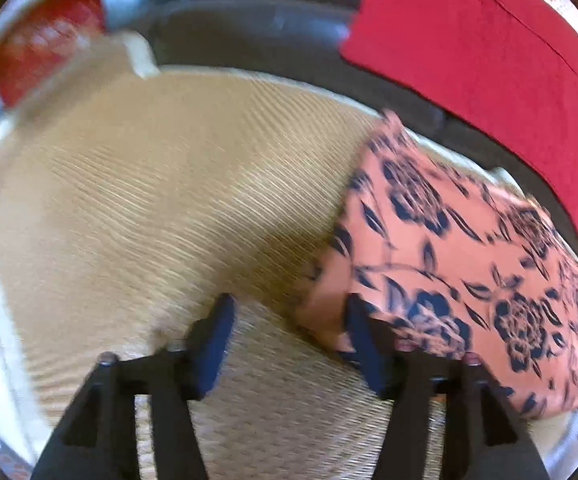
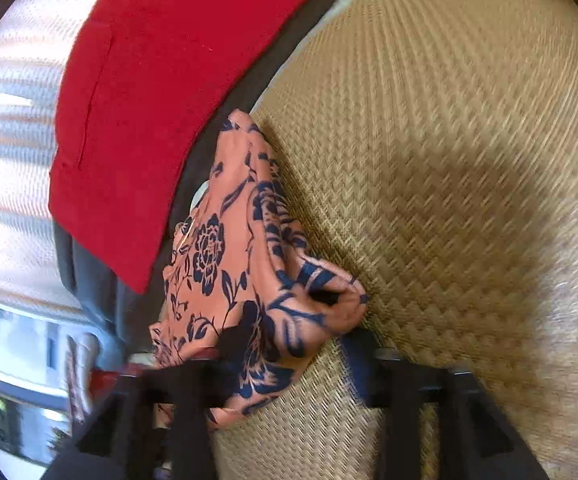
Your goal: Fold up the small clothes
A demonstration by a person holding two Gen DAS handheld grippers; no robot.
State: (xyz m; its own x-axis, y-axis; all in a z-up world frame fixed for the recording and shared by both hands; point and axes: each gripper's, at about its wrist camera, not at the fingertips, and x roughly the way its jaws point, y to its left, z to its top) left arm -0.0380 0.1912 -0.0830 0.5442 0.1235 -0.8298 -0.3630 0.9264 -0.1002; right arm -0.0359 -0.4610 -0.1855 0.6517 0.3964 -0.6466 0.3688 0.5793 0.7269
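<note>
Between the spread jaws of the right gripper (image 2: 289,364) lies the floral garment (image 2: 229,280), unclamped, stretching forward-left; left gripper (image 1: 289,336), also apart, has its edge beside the right-hand finger.

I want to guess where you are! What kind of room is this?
Probably a home, maybe a bedroom: a woven straw mat, a flowered cloth being folded, and a red cloth.

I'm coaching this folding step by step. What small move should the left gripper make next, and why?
Probably slide the left gripper toward the floral garment and close on its near edge: its jaws stand open over bare woven mat, with the cloth's corner just beside one finger.
</note>
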